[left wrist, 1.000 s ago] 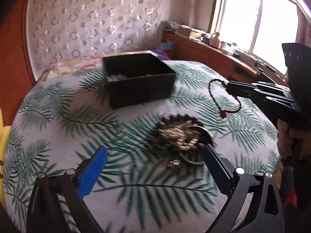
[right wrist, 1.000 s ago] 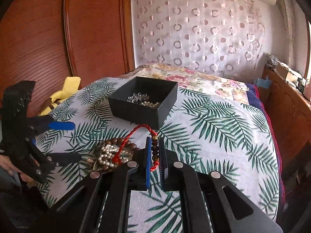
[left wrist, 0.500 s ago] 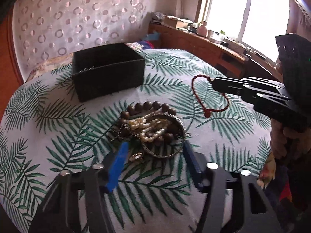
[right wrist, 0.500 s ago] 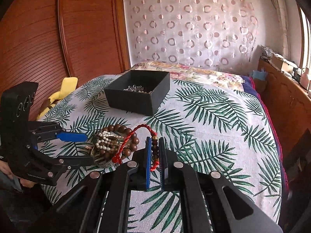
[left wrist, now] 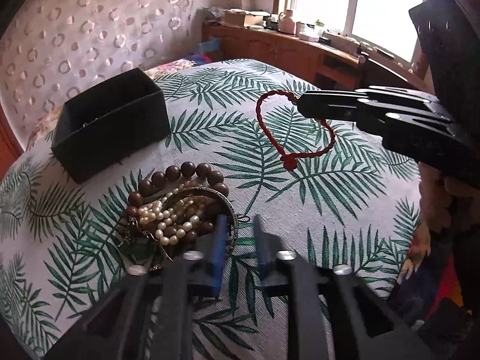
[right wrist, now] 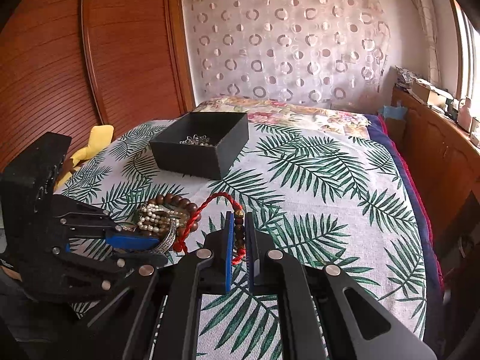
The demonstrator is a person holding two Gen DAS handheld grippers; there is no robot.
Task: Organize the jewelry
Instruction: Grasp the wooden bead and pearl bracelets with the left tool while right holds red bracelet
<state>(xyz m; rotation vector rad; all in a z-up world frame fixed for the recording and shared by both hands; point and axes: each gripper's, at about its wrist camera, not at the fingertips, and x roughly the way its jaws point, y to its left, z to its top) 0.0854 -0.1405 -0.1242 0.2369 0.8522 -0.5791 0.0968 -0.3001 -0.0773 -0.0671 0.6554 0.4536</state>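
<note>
My right gripper (right wrist: pixel 239 220) is shut on a red cord bracelet (right wrist: pixel 204 207) and holds it above the bed; the bracelet also shows in the left wrist view (left wrist: pixel 271 132), hanging from the right gripper (left wrist: pixel 300 103). A pile of jewelry (left wrist: pixel 177 210) with brown beads, pearls and a metal bangle (left wrist: pixel 232 213) lies on the leaf-print cover. My left gripper (left wrist: pixel 238 225) has nearly closed, its jaws on either side of the bangle's rim. A black box (left wrist: pixel 111 123) holding some jewelry (right wrist: pixel 196 140) stands behind the pile.
The leaf-print bed cover (right wrist: pixel 315 186) spans the work area. A wooden wardrobe (right wrist: pixel 75 60) stands at the left, a wooden sideboard (right wrist: pixel 435 138) under the window at the right. A yellow object (right wrist: pixel 96 141) lies at the bed's left edge.
My left gripper moved forward to the pile and narrowed from wide open to a small gap around the bangle's rim. My right gripper kept hold of the red bracelet and lifted slightly.
</note>
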